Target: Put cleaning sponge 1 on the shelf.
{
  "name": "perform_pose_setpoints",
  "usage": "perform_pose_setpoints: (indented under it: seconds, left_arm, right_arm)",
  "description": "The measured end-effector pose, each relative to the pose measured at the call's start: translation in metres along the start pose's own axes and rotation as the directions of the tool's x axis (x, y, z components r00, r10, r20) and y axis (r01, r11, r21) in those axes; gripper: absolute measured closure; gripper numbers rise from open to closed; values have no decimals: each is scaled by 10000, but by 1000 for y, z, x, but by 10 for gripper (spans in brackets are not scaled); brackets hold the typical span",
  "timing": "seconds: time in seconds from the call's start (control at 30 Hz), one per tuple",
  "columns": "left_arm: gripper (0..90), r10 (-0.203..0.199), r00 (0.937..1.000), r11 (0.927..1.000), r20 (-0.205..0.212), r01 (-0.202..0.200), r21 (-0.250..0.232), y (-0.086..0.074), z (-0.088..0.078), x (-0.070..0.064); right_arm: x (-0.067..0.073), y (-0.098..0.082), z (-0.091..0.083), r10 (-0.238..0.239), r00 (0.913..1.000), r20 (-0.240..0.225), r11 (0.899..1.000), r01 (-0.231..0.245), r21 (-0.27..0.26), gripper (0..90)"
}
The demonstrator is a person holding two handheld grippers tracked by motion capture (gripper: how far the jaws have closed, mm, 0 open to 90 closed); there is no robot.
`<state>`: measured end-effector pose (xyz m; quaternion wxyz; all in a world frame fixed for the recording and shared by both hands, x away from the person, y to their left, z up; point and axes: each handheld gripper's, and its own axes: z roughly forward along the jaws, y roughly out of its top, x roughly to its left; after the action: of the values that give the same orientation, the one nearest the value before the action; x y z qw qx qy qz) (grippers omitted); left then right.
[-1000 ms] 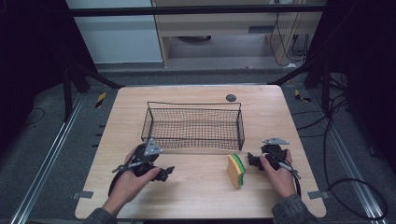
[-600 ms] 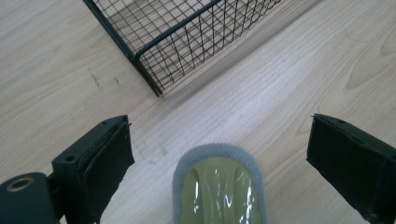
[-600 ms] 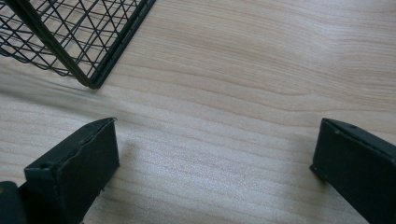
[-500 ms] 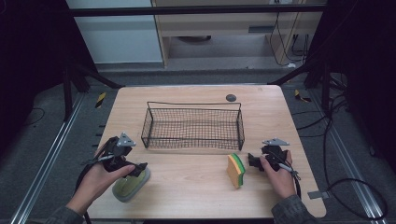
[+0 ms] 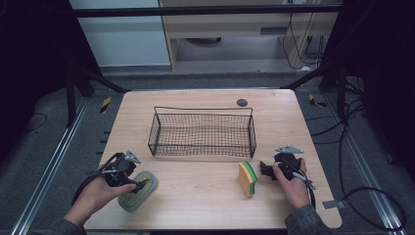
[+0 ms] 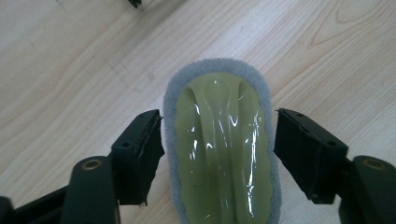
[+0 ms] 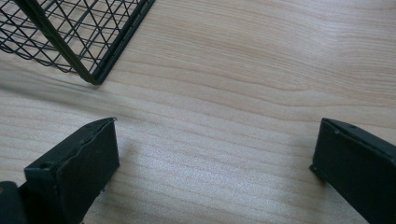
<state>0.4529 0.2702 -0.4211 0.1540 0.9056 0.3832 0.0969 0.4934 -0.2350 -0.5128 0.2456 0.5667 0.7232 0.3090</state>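
Note:
An oval scrub pad [image 6: 219, 154], grey felt around a glossy olive-green face, lies flat on the table [image 5: 195, 196] at the front left. My left gripper [image 5: 139, 185] has the scrub pad [image 5: 142, 195] between its jaws. They have just been closing, and in the left gripper view both pads [image 6: 140, 149] sit against its grey edges. At the front right a yellow and green sponge [image 5: 247, 178] stands on edge. Just right of it my right gripper [image 5: 264, 171] is open. In the right gripper view bare wood lies between that gripper's [image 7: 215, 154] jaws.
A black wire basket [image 5: 203, 108] stands in the middle of the table, with nothing in it, and its corner [image 7: 93, 77] shows in the right gripper view. A small dark round disc [image 5: 242, 102] lies behind it. Cables trail on the floor to the right.
My left hand has moved from the front middle towards the front left, uncovering the scrub pad, and its jaws have come in around the pad. The right hand has kept still.

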Motion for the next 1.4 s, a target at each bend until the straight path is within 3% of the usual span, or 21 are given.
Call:
perform_pose_setpoints:
  seconds: [0.4, 0.83, 0.93, 1.2, 1.4]
  left_arm:
    - [505, -162, 9994, 9981, 318, 143, 600, 1, 15, 3]
    - [597, -188, 9978, 9976, 636, 146, 671, -1, 17, 8]
    - [664, -95, 9972, 9978, 739, 46, 657, -2, 18, 8]
    - [701, 630, 9970, 9972, 442, -647, 371, 1, 8, 4]
    - [702, 1427, 9897, 9895, -83, -1429, -227, 10, -14, 0]
  right_arm:
    - [0, -1, -1, -20, 10000, -70, 10000, 20, 15, 6]
    - [0, -2, -2, -46, 10000, -68, 10000, 46, 16, 6]
    - [0, -2, -2, -70, 10000, -68, 10000, 70, 15, 6]
    - [0, -2, -2, -71, 10000, -70, 10000, 71, 16, 6]
    - [0, -2, -2, -67, 10000, -72, 10000, 67, 17, 6]
